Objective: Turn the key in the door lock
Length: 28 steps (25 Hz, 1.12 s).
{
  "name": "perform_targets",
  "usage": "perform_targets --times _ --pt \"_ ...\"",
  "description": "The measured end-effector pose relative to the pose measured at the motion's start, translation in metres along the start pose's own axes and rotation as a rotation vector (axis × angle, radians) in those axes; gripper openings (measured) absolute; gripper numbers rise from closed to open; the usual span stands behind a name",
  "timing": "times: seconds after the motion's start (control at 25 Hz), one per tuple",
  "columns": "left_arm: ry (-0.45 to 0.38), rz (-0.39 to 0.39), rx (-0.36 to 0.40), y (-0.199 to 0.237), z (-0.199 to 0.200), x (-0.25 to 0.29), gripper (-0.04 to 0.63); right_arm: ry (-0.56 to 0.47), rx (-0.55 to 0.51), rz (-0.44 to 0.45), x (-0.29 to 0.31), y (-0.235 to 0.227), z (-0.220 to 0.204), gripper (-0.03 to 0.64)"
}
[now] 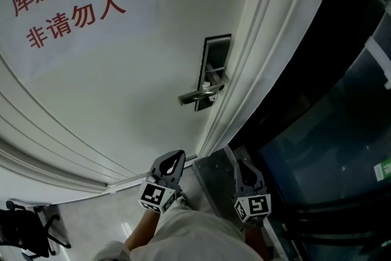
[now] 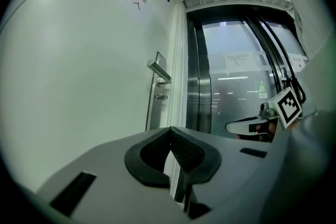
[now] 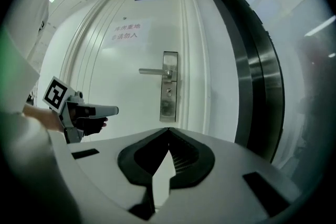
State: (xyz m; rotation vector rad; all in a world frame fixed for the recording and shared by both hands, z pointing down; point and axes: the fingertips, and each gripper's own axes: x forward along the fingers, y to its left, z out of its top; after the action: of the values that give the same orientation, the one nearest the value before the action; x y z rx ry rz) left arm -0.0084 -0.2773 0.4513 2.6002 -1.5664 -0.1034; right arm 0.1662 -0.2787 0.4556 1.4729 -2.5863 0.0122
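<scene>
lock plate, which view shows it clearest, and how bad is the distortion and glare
Right gripper view: the lock plate is frontal and fairly sharp, though fisheye bows the door edges and the glass looks hazy. Left gripper view: the plate is small and seen edge-on, with ceiling-light reflections in the glass. Head view: the plate is dim but legible, the door frame curves, and the glass side is nearly black.

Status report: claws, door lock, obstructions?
Left claw, right claw shut, empty, short of the door. Lock plate untouched, possible key jutting below lever handle. Path clear.
</scene>
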Motion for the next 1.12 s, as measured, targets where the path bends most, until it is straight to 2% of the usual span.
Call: perform_targets --times 0.2,0.32,0.4,0.52,0.8,0.92,1.12 --pt "-0.012 0.009 0.034 0.025 0.014 0.016 0.005 -0.008 -0.222 -0.014 0.042 0.011 0.02 0.002" --pt "-0.014 0.001 0.052 0.029 0.022 0.019 0.005 -0.007 -0.438 0.016 0.061 0.024 0.034 0.002" --pt "-0.032 -0.011 0.089 0.029 0.026 0.019 0.005 -0.003 -0.561 0.039 0.073 0.032 0.041 0.003" --pt "-0.024 -0.001 0.093 0.034 0.021 0.019 0.005 0.032 -0.641 0.063 0.087 0.036 0.044 0.003" --pt "-0.059 0.002 0.13 0.031 0.038 0.023 0.005 0.009 -0.785 0.102 0.116 0.033 0.073 0.013" --pt "-0.063 0.024 0.135 0.034 0.044 0.026 0.005 0.022 -0.85 0.141 0.133 0.03 0.075 0.094" --pt "-0.045 0.039 0.14 0.032 0.044 0.033 0.005 0.017 -1.027 0.145 0.155 0.024 0.087 0.133"
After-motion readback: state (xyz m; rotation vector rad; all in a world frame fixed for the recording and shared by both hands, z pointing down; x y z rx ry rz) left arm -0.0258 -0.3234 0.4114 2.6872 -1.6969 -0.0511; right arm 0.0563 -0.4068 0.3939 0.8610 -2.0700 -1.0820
